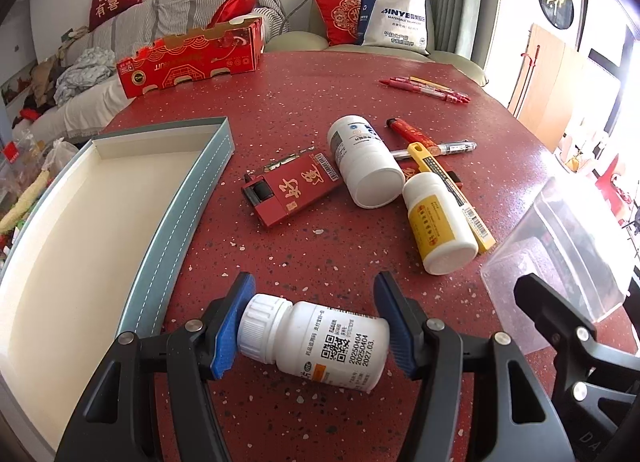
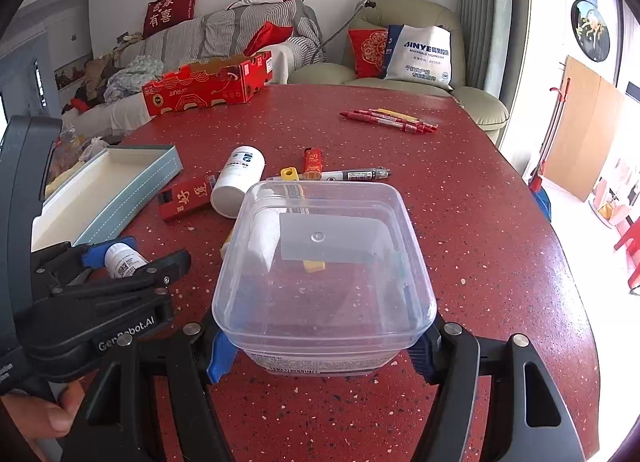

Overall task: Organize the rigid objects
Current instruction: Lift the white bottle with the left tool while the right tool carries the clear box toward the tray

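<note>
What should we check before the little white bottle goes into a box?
1. Left gripper holding the white pill bottle: ok, one pad on the cap, one on the base.
2. Bottle lifted off the red table: cannot tell.
3. Right gripper holding the clear plastic container: ok, pads on both sides.
4. Container opening ready for the bottle: cannot tell, it seems tilted away from the camera.
5. Blue tray has room: ok, nothing shows inside it.
6. Other things waiting: not ok, two bottles, the red cigarette pack, the yellow utility knife and the pens lie loose.
</note>
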Motion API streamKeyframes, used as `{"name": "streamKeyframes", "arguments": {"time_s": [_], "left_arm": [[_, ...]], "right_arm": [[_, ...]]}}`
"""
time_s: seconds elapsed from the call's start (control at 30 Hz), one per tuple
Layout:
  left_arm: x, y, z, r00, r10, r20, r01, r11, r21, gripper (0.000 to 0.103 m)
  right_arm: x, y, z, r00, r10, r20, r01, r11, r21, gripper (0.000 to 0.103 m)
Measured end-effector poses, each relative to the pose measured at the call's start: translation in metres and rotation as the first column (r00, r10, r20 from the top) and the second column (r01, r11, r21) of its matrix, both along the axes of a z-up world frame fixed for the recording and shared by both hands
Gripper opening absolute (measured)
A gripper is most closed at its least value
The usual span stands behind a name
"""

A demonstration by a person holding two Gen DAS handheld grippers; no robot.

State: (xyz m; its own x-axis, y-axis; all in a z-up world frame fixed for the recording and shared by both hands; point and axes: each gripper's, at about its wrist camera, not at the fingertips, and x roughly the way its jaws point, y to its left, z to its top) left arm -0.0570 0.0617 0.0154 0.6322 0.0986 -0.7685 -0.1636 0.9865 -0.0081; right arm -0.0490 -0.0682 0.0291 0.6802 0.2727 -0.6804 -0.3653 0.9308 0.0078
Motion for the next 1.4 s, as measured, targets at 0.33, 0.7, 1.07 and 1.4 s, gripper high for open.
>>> {"name": "streamKeyframes", "arguments": {"time_s": [0.33, 0.7, 1.07, 1.4], "left_arm": [[-0.028, 0.0, 0.023, 0.999, -0.007, 0.052, 0.005, 0.999, 0.04, 0.065], [-0.063, 0.036, 0.053, 0.992, 0.058, 0.11, -0.063, 0.997, 0.045, 0.065], [-0.095, 0.099, 0.057, 0.98, 0.155, 0.122, -0.162, 0.986, 0.045, 0.065], [-0.102, 0.138, 0.055, 0.971, 0.212, 0.11, -0.216, 0.976, 0.029, 0.065]], "right_arm": [[-0.024, 0.009, 0.016, 1.0, 0.005, 0.024, -0.006, 1.0, 0.028, 0.07], [-0.047, 0.045, 0.04, 0.995, 0.065, 0.073, -0.067, 0.997, 0.024, 0.07], [-0.07, 0.107, 0.045, 0.979, 0.182, 0.095, -0.182, 0.983, -0.005, 0.07], [-0.064, 0.156, 0.051, 0.958, 0.267, 0.104, -0.266, 0.964, -0.027, 0.07]]}}
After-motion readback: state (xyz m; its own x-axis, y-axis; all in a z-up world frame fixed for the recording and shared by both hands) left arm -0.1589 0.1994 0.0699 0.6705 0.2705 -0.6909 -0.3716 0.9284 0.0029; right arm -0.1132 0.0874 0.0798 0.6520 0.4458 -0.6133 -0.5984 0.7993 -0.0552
